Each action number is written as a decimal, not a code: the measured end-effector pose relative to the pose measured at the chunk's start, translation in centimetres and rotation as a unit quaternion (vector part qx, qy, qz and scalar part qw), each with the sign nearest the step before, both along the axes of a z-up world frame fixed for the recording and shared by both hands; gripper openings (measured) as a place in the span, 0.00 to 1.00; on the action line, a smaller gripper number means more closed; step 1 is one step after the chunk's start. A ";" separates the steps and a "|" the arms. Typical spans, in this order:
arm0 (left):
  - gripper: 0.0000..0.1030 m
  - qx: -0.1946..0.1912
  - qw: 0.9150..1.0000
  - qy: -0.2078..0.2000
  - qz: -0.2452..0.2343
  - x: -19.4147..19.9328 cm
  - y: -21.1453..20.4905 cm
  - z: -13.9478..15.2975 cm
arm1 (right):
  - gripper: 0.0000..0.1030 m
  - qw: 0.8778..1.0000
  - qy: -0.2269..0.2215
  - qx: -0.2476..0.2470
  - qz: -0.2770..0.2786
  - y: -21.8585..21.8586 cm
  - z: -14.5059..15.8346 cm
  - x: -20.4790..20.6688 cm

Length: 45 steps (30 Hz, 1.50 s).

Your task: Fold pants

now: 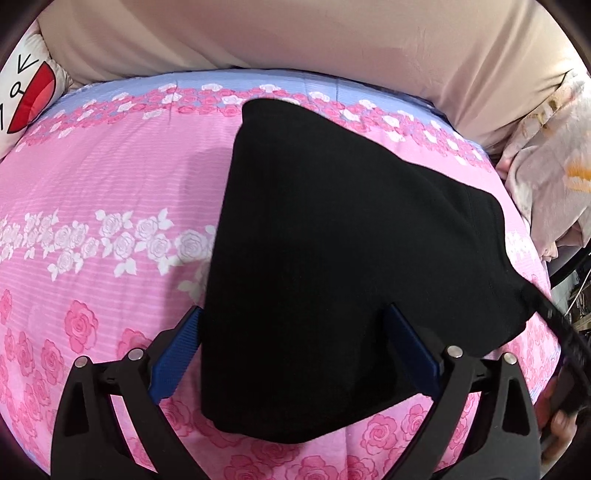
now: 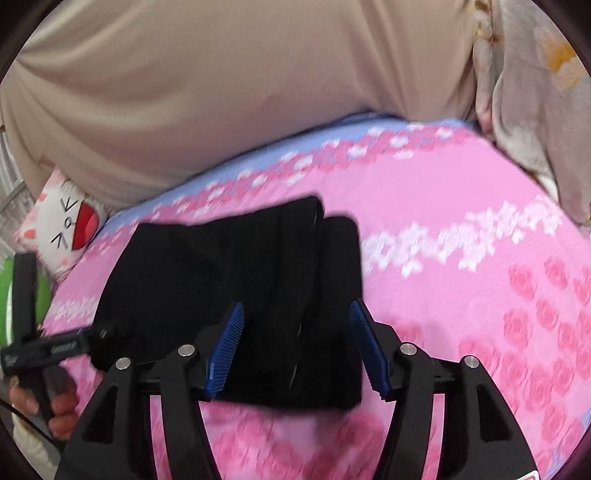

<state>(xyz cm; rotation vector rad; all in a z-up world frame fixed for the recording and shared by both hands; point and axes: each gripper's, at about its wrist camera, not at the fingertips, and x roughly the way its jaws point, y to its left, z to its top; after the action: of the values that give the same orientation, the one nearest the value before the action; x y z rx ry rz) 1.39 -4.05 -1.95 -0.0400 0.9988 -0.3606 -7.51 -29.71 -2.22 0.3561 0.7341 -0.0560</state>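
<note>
Black pants [image 1: 332, 258] folded on pink rose bedsheet [image 1: 110, 177], beige pillow [image 1: 295, 33] behind.

The folded pants [image 1: 332, 266] lie on the bed [image 1: 110, 192], toward its right half in the left wrist view. Behind the bed stands a padded headboard [image 1: 295, 37]. A cushion with a face [image 1: 26, 88] sits at the bed's far left corner, and bunched bedding [image 1: 546, 166] lies at the far right. The left tongs [image 1: 291, 332] hang with the near end of the pants between their spread fingers. The right tongs [image 2: 297, 321] likewise straddle the pants' near edge.
</note>
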 end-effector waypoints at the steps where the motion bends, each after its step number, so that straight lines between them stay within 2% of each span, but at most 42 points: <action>1: 0.94 -0.001 1.000 0.001 0.002 0.0 -0.1 -0.2 | 0.57 1.000 0.008 0.006 0.001 0.1 -0.5 -0.3; 5: 0.95 -0.031 0.999 0.022 0.007 0.4 0.2 -1.2 | 0.65 0.999 0.025 0.029 -0.011 0.0 -2.1 -1.1; 7: 0.95 -0.074 0.996 0.042 0.004 0.9 0.8 -2.0 | 0.66 0.998 0.027 0.057 -0.015 -0.4 -2.8 -1.4; 8: 0.89 -0.085 0.996 0.028 0.001 0.9 1.1 -2.0 | 0.66 0.998 0.025 0.064 -0.016 -0.2 -3.0 -1.4; 9: 0.75 -0.092 0.995 0.021 -0.008 1.0 1.4 -1.9 | 0.63 0.997 0.026 0.067 -0.012 -0.2 -3.2 -1.2; 10: 0.57 -0.107 0.994 0.021 -0.010 1.1 1.8 -1.9 | 0.54 0.997 0.023 0.068 -0.011 -0.1 -3.2 -1.2; 11: 0.47 -0.140 0.990 0.025 -0.014 1.3 2.7 -1.6 | 0.49 0.997 0.021 0.068 -0.007 0.1 -3.2 -1.0; 12: 0.29 -0.162 0.986 0.024 -0.025 1.5 3.5 -1.1 | 0.43 0.998 0.018 0.063 0.000 0.7 -2.9 -0.8; 14: 0.25 -0.164 0.986 0.014 -0.026 1.4 4.3 0.3 | 0.39 0.999 0.015 0.047 0.012 2.0 -1.8 -0.5; 15: 0.24 -0.151 0.988 -0.006 -0.025 1.0 4.7 1.4 | 0.37 0.999 0.006 0.035 0.023 3.2 -0.8 -0.4; 19: 0.26 -0.105 0.993 -0.056 -0.013 -1.3 7.9 4.3 | 0.33 0.998 -0.021 0.009 0.064 6.7 1.5 -0.7; 21: 0.31 -0.097 0.995 -0.033 0.002 -1.7 10.3 3.5 | 0.32 0.996 -0.012 0.005 0.089 8.0 0.9 -0.7; 23: 0.41 -0.074 0.997 -0.002 0.023 -1.5 11.8 1.0 | 0.35 0.996 0.008 -0.018 0.088 8.8 -1.0 -0.7; 24: 0.48 -0.064 0.997 0.018 0.038 -1.5 12.5 -0.8 | 0.35 0.996 0.004 -0.005 0.086 8.6 -1.4 -1.3; 25: 0.52 -0.078 0.996 0.017 0.049 -2.0 13.1 -1.3 | 0.40 0.997 0.001 0.006 0.079 8.4 -1.1 -1.7; 26: 0.53 -0.076 0.995 0.000 0.062 -2.9 13.7 -0.9 | 0.44 0.997 -0.001 0.011 0.071 8.1 -0.7 -2.3; 27: 0.53 -0.059 0.996 -0.019 0.069 -3.5 13.7 -0.2 | 0.48 0.998 -0.004 0.008 0.063 8.0 -0.1 -2.8; 29: 0.54 -0.019 0.994 -0.071 0.083 -4.7 13.3 1.8 | 0.49 0.998 -0.012 -0.001 0.068 8.2 1.0 -3.6; 30: 0.63 0.007 0.991 -0.107 0.084 -5.3 12.6 3.2 | 0.49 0.997 -0.013 -0.002 0.077 8.5 1.3 -3.6; 31: 0.74 0.020 0.989 -0.125 0.078 -5.7 11.9 3.9 | 0.49 0.996 -0.014 -0.001 0.090 9.0 1.4 -3.6; 33: 0.83 0.022 0.988 -0.149 0.038 -6.4 9.6 5.3 | 0.49 0.994 -0.011 0.010 0.107 9.7 1.0 -3.3; 37: 0.83 -0.010 0.988 -0.130 -0.083 -7.2 4.6 5.2 | 0.53 0.989 0.013 0.032 0.145 10.6 -0.7 -2.3; 39: 0.84 0.000 0.982 -0.123 -0.144 -7.8 1.8 4.3 | 0.53 0.985 0.029 0.066 0.156 10.1 -1.7 -2.1; 41: 0.84 0.028 0.976 -0.131 -0.174 -8.6 -0.1 3.4 | 0.53 0.986 0.023 0.083 0.142 8.6 -1.5 -2.8; 45: 0.84 0.067 0.957 -0.138 -0.245 -9.5 -4.1 1.3 | 0.53 0.993 -0.007 0.063 0.095 5.6 0.3 -4.9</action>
<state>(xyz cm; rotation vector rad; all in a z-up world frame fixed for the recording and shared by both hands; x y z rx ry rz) -8.12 -8.10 -0.65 0.3793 0.7446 -0.7291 -12.38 -24.10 -1.91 0.4048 0.7570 0.1727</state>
